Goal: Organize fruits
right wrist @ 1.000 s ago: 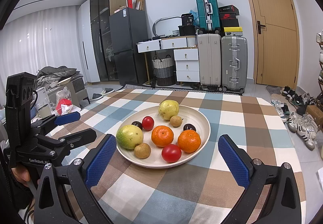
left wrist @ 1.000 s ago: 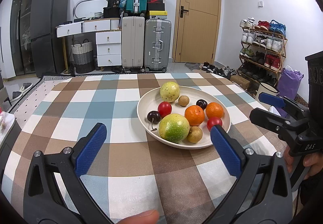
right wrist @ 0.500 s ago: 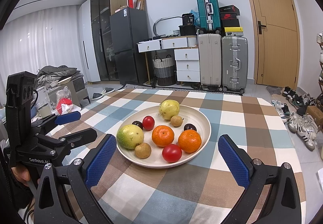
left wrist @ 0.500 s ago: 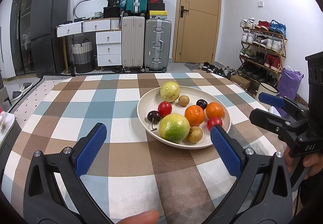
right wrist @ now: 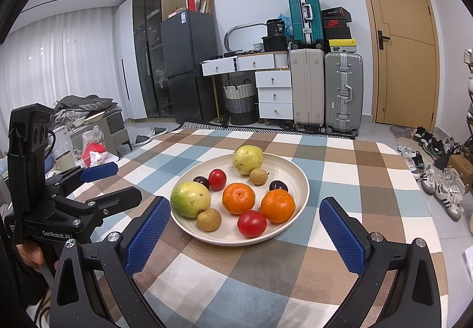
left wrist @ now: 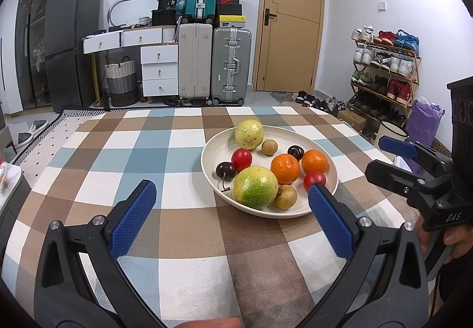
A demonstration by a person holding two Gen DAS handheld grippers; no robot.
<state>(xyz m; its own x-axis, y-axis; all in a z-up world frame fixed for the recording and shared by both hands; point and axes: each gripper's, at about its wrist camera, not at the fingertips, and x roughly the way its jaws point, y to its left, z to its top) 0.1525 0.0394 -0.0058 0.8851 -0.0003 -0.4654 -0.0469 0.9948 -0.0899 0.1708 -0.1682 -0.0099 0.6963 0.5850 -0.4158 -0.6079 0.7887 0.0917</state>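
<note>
All the fruits sit gathered on the cream plate (right wrist: 298,198) on the checked surface (left wrist: 118,162): oranges (right wrist: 239,198), tomatoes (right wrist: 252,223), passion fruits (right wrist: 190,199). We hold our left hand-held gripper (left wrist: 233,221) and right hand-held gripper (right wrist: 245,236) short of the plate, fingers spread and empty, framing it, ready to reach or done.

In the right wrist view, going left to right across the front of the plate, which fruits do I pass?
Big green fruit → small brown fruit → red tomato → right-hand orange, all lying in the cream plate.
</note>
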